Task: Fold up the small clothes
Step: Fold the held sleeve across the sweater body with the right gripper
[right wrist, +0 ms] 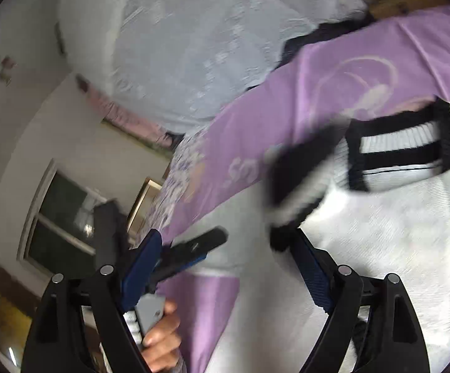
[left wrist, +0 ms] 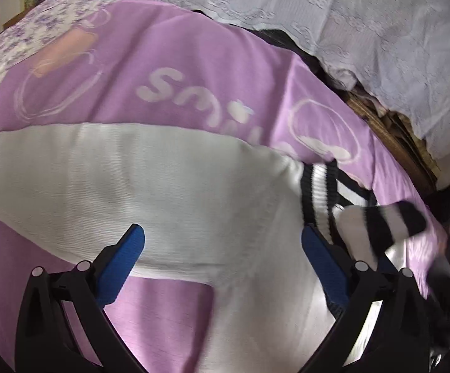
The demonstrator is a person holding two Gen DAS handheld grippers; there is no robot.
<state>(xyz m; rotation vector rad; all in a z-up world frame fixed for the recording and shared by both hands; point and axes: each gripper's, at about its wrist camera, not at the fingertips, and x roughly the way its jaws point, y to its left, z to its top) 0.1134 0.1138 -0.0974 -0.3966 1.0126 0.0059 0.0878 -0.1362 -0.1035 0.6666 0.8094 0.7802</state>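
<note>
So the white knit sweater [left wrist: 150, 192] is lying flat on the purple blanket [left wrist: 193, 62], the one with "smile" printed on it in white. In the left wrist view its long axis runs left to right across the picture. The body is the big pale stretch in the middle. The black-and-white striped ribbing [left wrist: 321, 192] is at the right end, so that end points right, toward the edge of the bed. A striped cuff [left wrist: 389, 220] is flopped over just past the ribbing, a bit blurred. Another part of the sweater runs down toward the near edge between the fingers.

The left gripper [left wrist: 223, 245] hangs over the sweater body with its blue-padded jaws spread wide, nothing pinched. The right gripper [right wrist: 225, 248] is the same deal: jaws wide apart, nothing clamped. The blurry striped cuff [right wrist: 299, 186] sits just above its right finger, and I can't tell if they touch. The striped ribbing [right wrist: 402, 152] is off to the right in that view.

Around it: a pale lace-patterned bedcover [left wrist: 364, 31] is bunched up on the far side, and a floral fabric [left wrist: 23, 37] is at the far left. In the right wrist view you can see the left gripper [right wrist: 190, 248] sticking in from the left, with the person's hand [right wrist: 159, 338] on its grey handle. There's a window [right wrist: 60, 217] in the wall behind it.
</note>
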